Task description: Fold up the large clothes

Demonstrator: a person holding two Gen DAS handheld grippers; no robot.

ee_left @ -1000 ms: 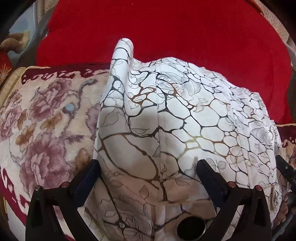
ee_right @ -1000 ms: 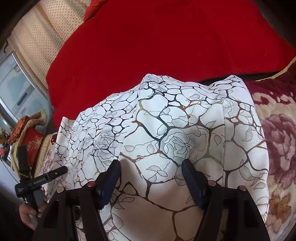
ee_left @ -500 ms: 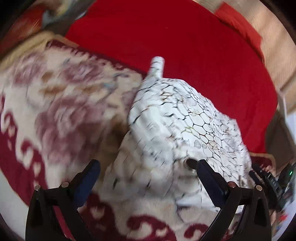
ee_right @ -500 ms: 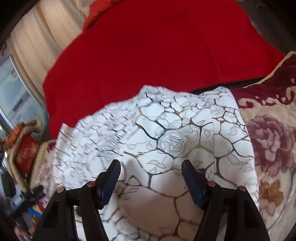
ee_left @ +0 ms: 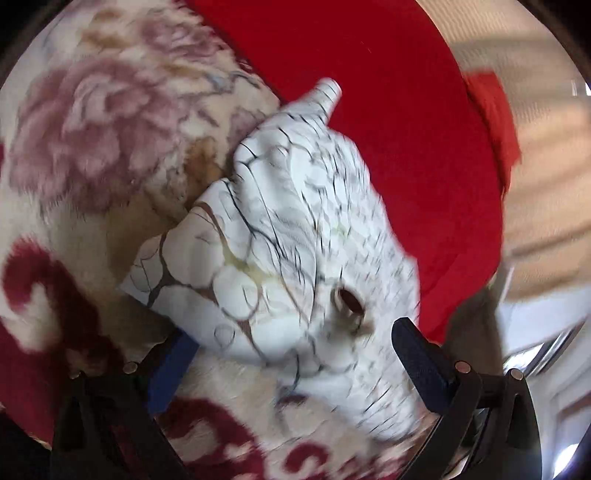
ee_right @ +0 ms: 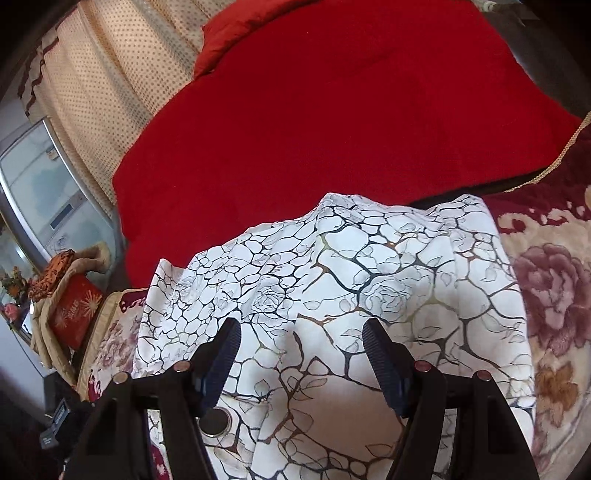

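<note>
A white garment [ee_right: 369,280] with a black and gold crackle print lies folded in a bundle on a floral blanket [ee_right: 554,295]. My right gripper [ee_right: 303,350] hovers over its near part, open, nothing between the fingers [ee_right: 384,358]. A round dark button [ee_right: 216,421] shows by the right gripper's left finger. In the blurred, tilted left wrist view the garment [ee_left: 295,229] lies ahead with a corner pointing up. My left gripper [ee_left: 295,354] is open around the garment's near edge, and its blue left fingertip [ee_left: 173,365] sits under a corner of the cloth. The button [ee_left: 349,301] faces this camera.
A red blanket [ee_right: 351,110] covers the surface behind the garment, with a red pillow [ee_right: 236,33] at its far end. Dotted curtains [ee_right: 110,81] and a glass cabinet [ee_right: 40,192] stand at left. A red box [ee_right: 74,310] sits beside the bed.
The left gripper has swung off the top of the garment to its side and rolled, still open. The right gripper has risen slightly. The hand-held tool at the right view's left edge is gone.
</note>
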